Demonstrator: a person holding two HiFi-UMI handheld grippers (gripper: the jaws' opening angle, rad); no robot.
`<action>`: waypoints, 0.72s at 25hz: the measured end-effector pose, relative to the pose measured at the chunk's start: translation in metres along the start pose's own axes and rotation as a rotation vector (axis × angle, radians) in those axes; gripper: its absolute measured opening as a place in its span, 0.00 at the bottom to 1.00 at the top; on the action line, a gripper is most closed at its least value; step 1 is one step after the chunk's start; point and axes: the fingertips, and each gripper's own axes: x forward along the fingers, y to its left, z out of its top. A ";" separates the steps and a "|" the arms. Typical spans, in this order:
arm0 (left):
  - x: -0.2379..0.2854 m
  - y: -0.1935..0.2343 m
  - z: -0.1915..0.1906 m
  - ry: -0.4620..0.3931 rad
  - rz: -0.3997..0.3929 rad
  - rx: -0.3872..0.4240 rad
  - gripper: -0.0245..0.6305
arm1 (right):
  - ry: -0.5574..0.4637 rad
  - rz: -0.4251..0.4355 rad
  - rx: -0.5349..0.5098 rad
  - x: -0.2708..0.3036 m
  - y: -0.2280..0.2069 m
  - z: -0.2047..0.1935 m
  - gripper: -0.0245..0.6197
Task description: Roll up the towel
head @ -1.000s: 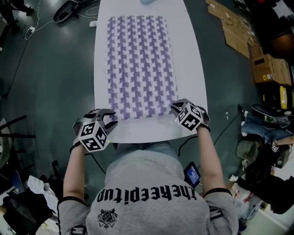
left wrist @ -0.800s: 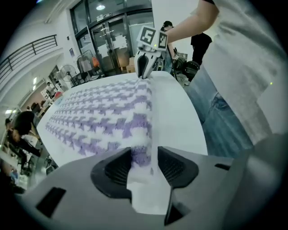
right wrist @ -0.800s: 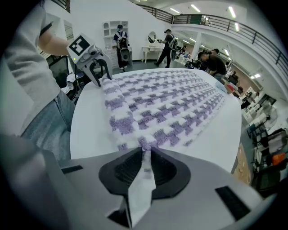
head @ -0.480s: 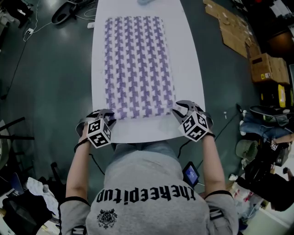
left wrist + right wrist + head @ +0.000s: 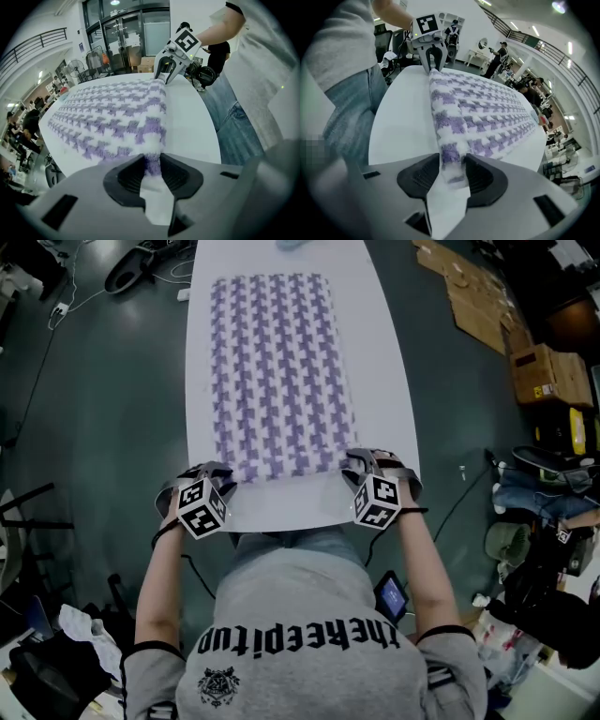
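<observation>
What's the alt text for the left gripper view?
The left gripper, its jaws having just been closing, pinches the near corner of a purple-and-white patterned towel lying flat on a white table. At the far corner of the same edge, the right gripper, jaws just opening, straddles the towel. The person's jeans fill the right side.

Grey shirt [image 5: 300, 681] — "thekeepitup" printed across it, upside down here.

Towel [image 5: 274, 371]: soft, nubbly terry cloth, matt. Table [image 5: 375, 381]: smooth white top, matt with a faint sheen. Floor [image 5: 103, 390]: dark, smooth, glossy, showing reflections. Boxes [image 5: 553, 376]: plain brown cardboard, matt.
</observation>
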 end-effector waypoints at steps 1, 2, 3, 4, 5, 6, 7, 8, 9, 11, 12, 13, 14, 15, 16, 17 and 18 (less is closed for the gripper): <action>0.000 0.000 -0.001 0.000 -0.002 -0.003 0.19 | 0.009 -0.013 -0.010 0.003 -0.004 0.000 0.28; 0.000 0.000 -0.002 0.000 -0.003 -0.006 0.19 | 0.021 -0.020 -0.021 0.006 -0.006 -0.001 0.28; -0.001 0.000 -0.002 -0.002 -0.005 -0.010 0.18 | 0.032 -0.019 -0.028 0.008 -0.008 -0.002 0.26; -0.001 0.000 -0.002 -0.003 -0.008 -0.014 0.17 | 0.041 -0.013 -0.030 0.008 -0.008 -0.002 0.19; -0.002 0.000 -0.001 -0.004 -0.012 -0.017 0.16 | 0.046 -0.004 -0.027 0.008 -0.008 -0.002 0.15; -0.003 0.000 -0.001 -0.003 -0.018 -0.016 0.15 | 0.046 0.005 -0.020 0.006 -0.007 -0.002 0.13; -0.004 -0.001 -0.001 0.000 -0.025 -0.012 0.14 | 0.044 0.016 -0.012 0.004 -0.006 -0.001 0.11; -0.005 -0.002 -0.001 0.004 -0.034 -0.003 0.13 | 0.042 0.027 -0.005 0.001 -0.005 0.000 0.11; -0.005 -0.003 -0.001 0.010 -0.045 0.008 0.13 | 0.039 0.037 -0.001 0.000 -0.004 0.000 0.11; -0.006 -0.004 -0.002 0.017 -0.078 0.029 0.13 | 0.034 0.057 0.003 -0.003 -0.001 0.000 0.11; -0.008 -0.004 -0.001 0.018 -0.103 0.037 0.13 | 0.031 0.071 0.009 -0.005 -0.001 0.001 0.11; -0.009 -0.004 -0.001 0.017 -0.132 0.042 0.13 | 0.029 0.089 0.018 -0.006 -0.001 0.001 0.11; -0.010 -0.003 0.000 0.013 -0.163 0.045 0.13 | 0.027 0.114 0.031 -0.007 -0.001 0.001 0.11; -0.011 -0.002 0.000 0.010 -0.194 0.045 0.13 | 0.026 0.143 0.046 -0.007 -0.001 0.002 0.11; -0.011 -0.002 0.000 0.007 -0.226 0.044 0.13 | 0.025 0.177 0.063 -0.007 0.000 0.002 0.11; -0.011 -0.002 0.000 0.004 -0.256 0.042 0.13 | 0.025 0.213 0.080 -0.007 0.000 0.001 0.11; -0.009 -0.002 -0.001 0.002 -0.281 0.038 0.13 | 0.026 0.245 0.097 -0.006 0.001 0.001 0.11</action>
